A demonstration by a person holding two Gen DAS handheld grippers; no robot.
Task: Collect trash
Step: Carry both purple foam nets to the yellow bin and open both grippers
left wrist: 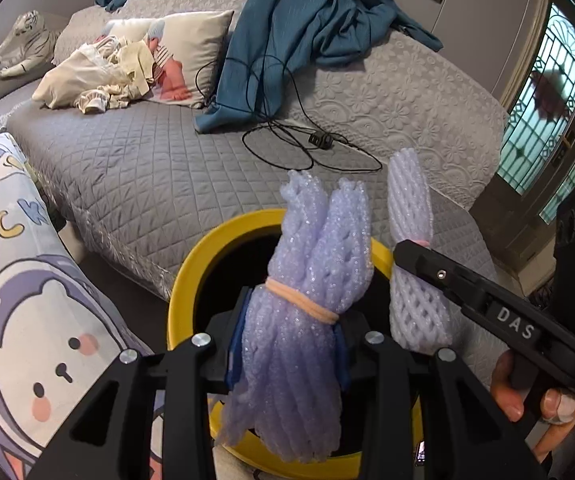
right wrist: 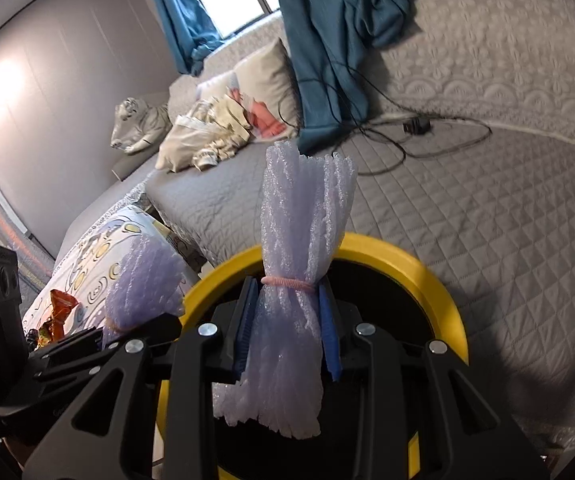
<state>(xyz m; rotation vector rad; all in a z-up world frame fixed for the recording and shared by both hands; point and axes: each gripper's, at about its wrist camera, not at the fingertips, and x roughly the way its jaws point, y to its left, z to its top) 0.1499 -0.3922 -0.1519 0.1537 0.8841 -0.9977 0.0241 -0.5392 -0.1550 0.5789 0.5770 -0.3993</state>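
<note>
Here, left gripper (left wrist: 287,344) closed tight on a bundle of lilac foam netting (left wrist: 303,300), blue pads pinching it just below a peach hair tie (left wrist: 307,300). Bundle held upright, top ends splayed, lower end hanging over the black mouth of a yellow-rimmed bin (left wrist: 207,248).

Right gripper (right wrist: 287,320) likewise clamped on a second foam bundle (right wrist: 299,264), narrow gap between the pads filled by the netting, pink hair tie (right wrist: 287,281) just above the pads. Bundle upright, over the same bin (right wrist: 427,264), lower end within the rim's circle. Each gripper seen in the other's view, close beside it, both bundles over the near side of the bin. Hand (left wrist: 535,400) noted on the right gripper's handle.

Bin stood on the floor against the near edge of a bed with a grey quilted cover (left wrist: 135,168). On the bed: black cable (left wrist: 287,144) near the middle, blue curtain (left wrist: 295,32) draped onto the far side, heap of pale clothes (left wrist: 99,76) by the pillow (left wrist: 195,40). Toy tiger (left wrist: 23,44) at the far left corner.
</note>
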